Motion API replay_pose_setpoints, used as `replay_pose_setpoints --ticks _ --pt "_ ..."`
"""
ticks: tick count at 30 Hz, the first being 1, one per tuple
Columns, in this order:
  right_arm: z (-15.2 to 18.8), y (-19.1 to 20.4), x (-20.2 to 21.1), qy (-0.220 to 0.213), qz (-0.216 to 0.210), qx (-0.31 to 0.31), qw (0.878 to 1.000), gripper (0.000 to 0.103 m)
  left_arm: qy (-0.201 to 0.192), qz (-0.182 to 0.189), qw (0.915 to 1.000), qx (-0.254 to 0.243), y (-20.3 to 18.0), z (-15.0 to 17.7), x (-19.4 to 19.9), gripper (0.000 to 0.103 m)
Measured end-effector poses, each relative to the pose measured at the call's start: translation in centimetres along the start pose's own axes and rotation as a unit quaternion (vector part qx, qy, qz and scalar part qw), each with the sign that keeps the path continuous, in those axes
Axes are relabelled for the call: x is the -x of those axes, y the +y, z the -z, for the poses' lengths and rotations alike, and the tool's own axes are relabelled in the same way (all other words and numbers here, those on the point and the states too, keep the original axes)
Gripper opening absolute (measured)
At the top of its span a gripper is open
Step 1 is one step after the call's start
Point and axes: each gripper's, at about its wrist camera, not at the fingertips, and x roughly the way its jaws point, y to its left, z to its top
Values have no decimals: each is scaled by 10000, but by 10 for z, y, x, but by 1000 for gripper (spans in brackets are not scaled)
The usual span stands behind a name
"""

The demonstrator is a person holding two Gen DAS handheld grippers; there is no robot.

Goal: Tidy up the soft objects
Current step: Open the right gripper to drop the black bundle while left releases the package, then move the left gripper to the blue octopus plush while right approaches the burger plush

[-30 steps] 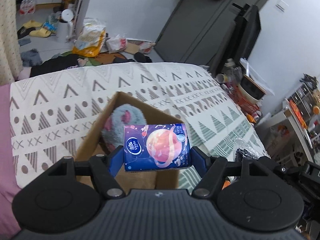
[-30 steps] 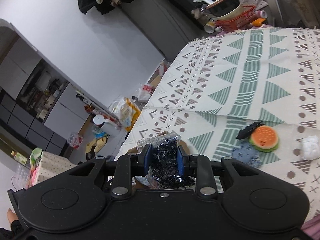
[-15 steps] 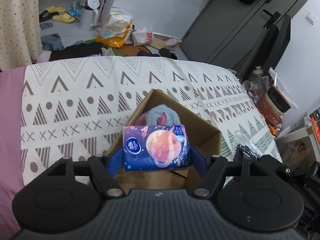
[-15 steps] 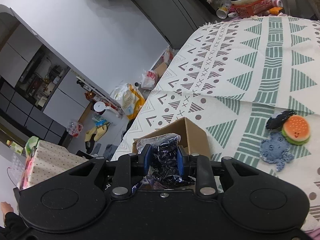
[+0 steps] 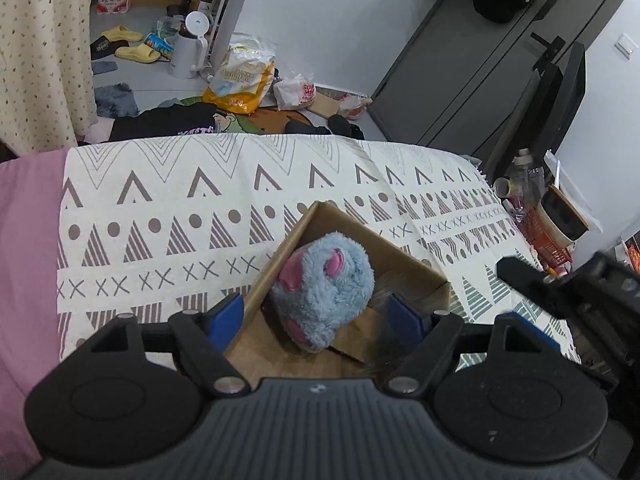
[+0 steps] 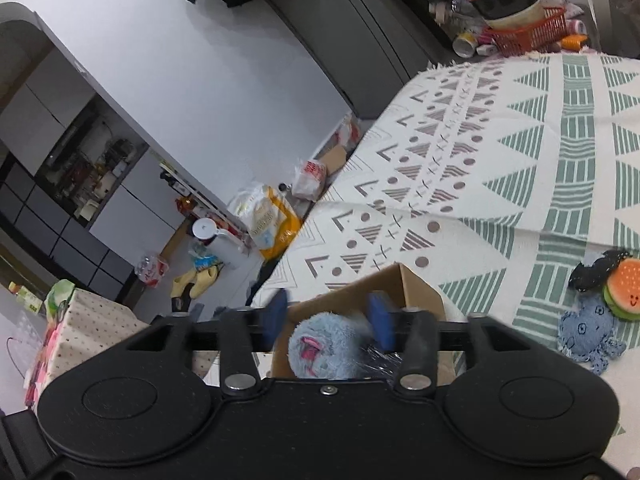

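Left gripper [image 5: 318, 318]: jaws spread wide, holding nothing, poised over the cardboard box [image 5: 404, 256]. Right gripper [image 6: 328, 318]: jaws likewise apart and empty, above the same box. Grey-blue plush toy [image 5: 322, 288]: inside the box, directly between and beyond both sets of blue fingertips [image 5: 226, 316]; shiny black packet [image 6: 380, 362]: beside it.

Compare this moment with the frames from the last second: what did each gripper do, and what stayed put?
Both let go. The left gripper opened and its tissue pack is gone from view; the right gripper opened, its black bag now in the cardboard box. The blue plush stayed inside; the burger toy stayed on the blanket.
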Motion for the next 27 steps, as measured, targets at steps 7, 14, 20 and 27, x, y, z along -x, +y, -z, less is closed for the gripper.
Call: replay_pose_setpoints --ticks 7,14,20,27 --pt "-2 -7 25 10 122 218 9997 76 -214 -8 9990 -383 -18 8 5 89" --pt "-4 -32 56 18 254 242 9994 81 -101 194 9988 -439 -28 13 9 91" --pt "-10 -55 83 -51 405 170 9990 82 -102 252 9977 -616 -41 19 16 91" --pt "-16 -79 116 -224 520 139 9983 90 -81 247 9951 -956 -59 29 20 91"
